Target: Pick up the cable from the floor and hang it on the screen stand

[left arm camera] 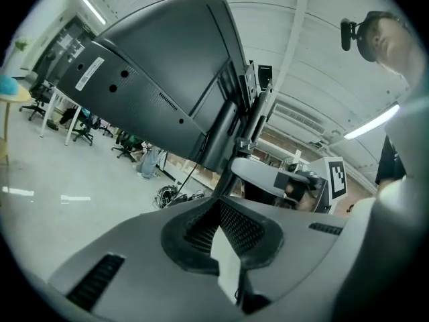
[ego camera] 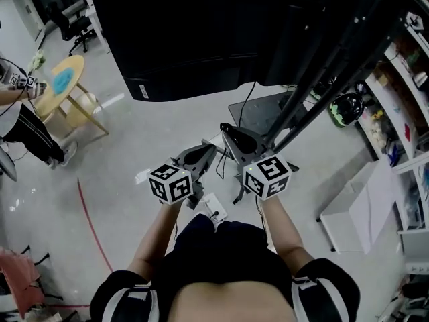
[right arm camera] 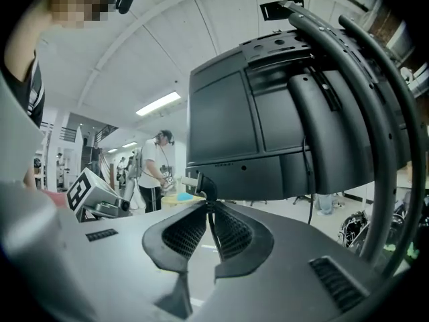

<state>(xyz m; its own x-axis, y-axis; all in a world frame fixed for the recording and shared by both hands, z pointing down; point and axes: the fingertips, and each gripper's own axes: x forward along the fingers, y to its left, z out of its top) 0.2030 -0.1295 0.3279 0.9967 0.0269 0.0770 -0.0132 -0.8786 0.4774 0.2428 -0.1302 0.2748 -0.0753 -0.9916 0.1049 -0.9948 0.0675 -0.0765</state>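
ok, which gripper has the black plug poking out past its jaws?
The right gripper: its jaws pinch the black cable, plug sticking out beyond. The left gripper clamps a white piece instead.

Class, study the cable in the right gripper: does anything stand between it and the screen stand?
Nothing visible does. The right gripper clamps the cable behind its plug; the stand rises ahead, only air between. The left gripper pinches a white piece.
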